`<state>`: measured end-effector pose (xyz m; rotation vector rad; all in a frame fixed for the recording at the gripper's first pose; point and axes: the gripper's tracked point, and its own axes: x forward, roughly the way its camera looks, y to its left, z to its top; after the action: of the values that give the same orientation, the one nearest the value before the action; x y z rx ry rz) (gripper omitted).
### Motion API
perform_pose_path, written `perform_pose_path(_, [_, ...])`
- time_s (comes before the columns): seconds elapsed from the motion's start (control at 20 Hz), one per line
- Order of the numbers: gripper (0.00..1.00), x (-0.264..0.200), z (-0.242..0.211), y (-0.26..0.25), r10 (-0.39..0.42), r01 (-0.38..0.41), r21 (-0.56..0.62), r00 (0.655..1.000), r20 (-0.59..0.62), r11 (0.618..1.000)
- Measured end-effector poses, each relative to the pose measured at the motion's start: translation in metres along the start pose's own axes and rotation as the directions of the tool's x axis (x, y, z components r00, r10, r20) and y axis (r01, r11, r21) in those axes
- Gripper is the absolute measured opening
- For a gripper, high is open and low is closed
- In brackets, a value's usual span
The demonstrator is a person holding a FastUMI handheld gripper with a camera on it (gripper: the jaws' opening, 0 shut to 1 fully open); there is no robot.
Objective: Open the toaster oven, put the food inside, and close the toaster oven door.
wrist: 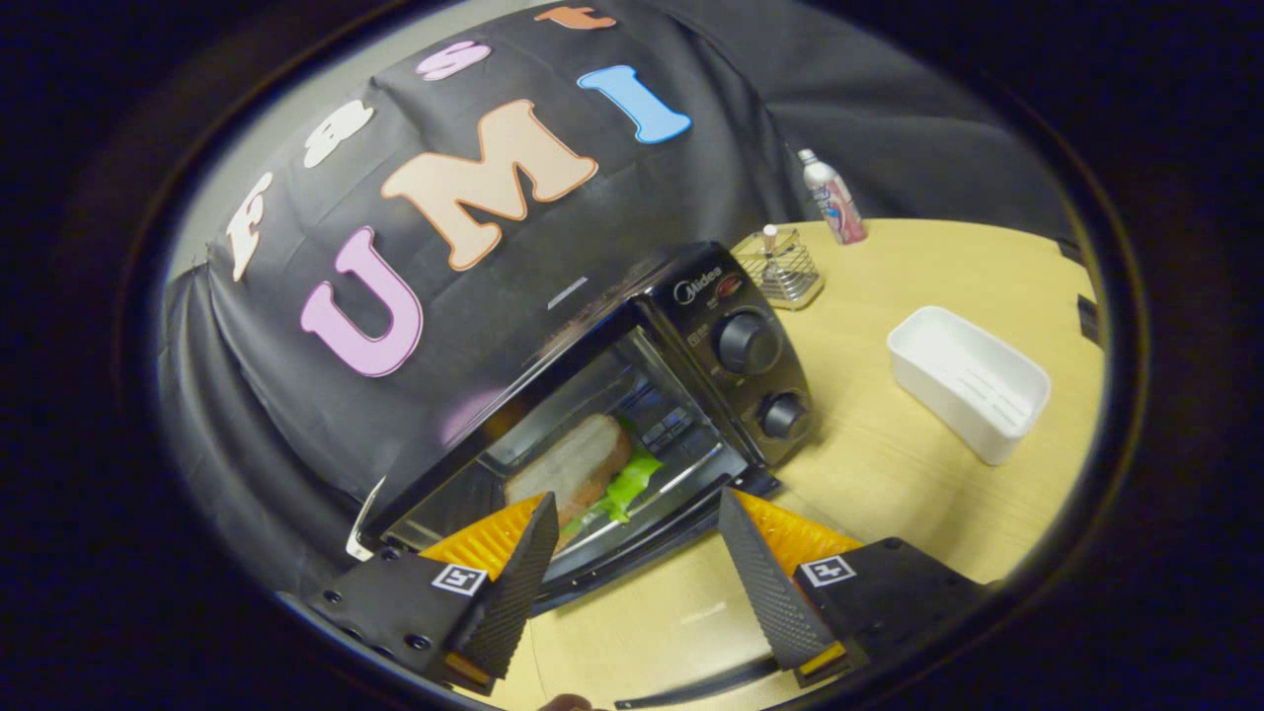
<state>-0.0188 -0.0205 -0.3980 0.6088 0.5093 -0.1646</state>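
I see my gripper (pixel 637 518) spread wide, holding nothing, just short of the black toaster oven (pixel 632 395) on the pale wooden table (pixel 918 494). Behind its glass door (pixel 592 449), apparently shut, lies the brown bread slice with green leaf (pixel 583 469), partly masked by reflections and one fingertip (pixel 523 563).

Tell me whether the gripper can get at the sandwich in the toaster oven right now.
Probably not. The sandwich sits behind the glass door of the toaster oven, which looks shut. The gripper is open just in front of the door, holding nothing; the door would have to come down first.
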Motion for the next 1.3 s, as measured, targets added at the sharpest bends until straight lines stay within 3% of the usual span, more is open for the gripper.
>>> perform_pose_path(0.3, [0.99, -0.057, -0.039, -0.012, -0.05, 0.038, -0.17, 0.996, -0.068, 0.985])
perform_pose_path(0.6, [1.0, -0.1, -0.085, -0.039, -0.161, 0.084, -0.392, 0.972, -0.169, 0.916])
perform_pose_path(1.3, [1.0, -0.085, -0.145, -0.078, -0.281, 0.019, -0.646, 0.91, -0.306, 0.763])
